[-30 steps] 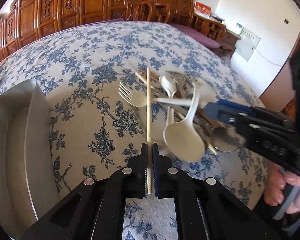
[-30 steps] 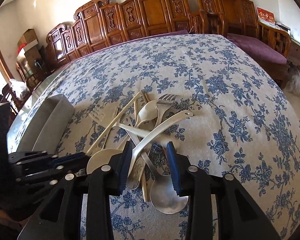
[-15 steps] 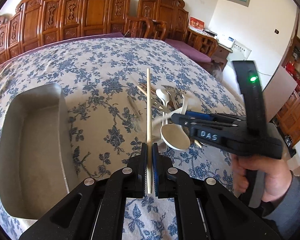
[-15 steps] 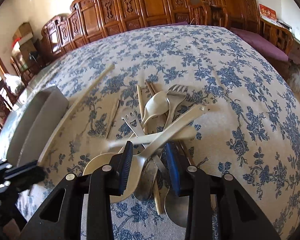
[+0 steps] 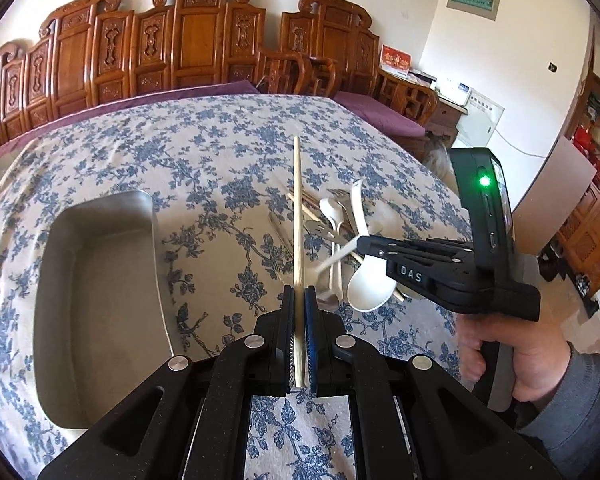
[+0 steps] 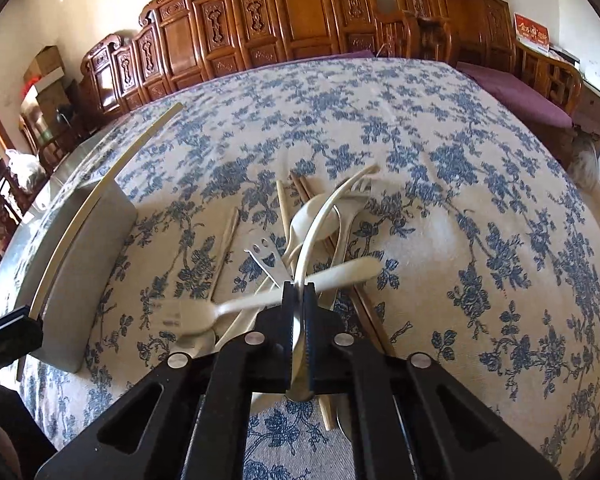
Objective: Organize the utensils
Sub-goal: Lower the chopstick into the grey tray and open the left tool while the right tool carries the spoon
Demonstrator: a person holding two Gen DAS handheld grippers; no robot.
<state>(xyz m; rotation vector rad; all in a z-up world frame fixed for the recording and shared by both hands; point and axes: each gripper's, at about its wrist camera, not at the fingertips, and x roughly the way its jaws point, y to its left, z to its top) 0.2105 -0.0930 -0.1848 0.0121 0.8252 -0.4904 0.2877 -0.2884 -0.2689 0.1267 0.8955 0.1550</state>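
Observation:
My left gripper is shut on a pale wooden chopstick that points straight ahead, raised above the table; it also shows in the right wrist view over the tray. My right gripper is shut on the handle of a cream plastic ladle spoon, whose bowl hangs under the fingers. A cream plastic fork lies blurred across the fingers, tilted. The pile of utensils lies just ahead: a metal fork, a spoon, chopsticks.
An empty metal tray sits on the blue-flowered tablecloth at the left of the pile. Carved wooden chairs ring the far side of the table. The table's right edge drops off near a purple seat.
My left gripper has lifted the chopstick up and back from the pile, toward the tray. My right gripper has shut on the ladle spoon's handle and the cream fork has been knocked askew.

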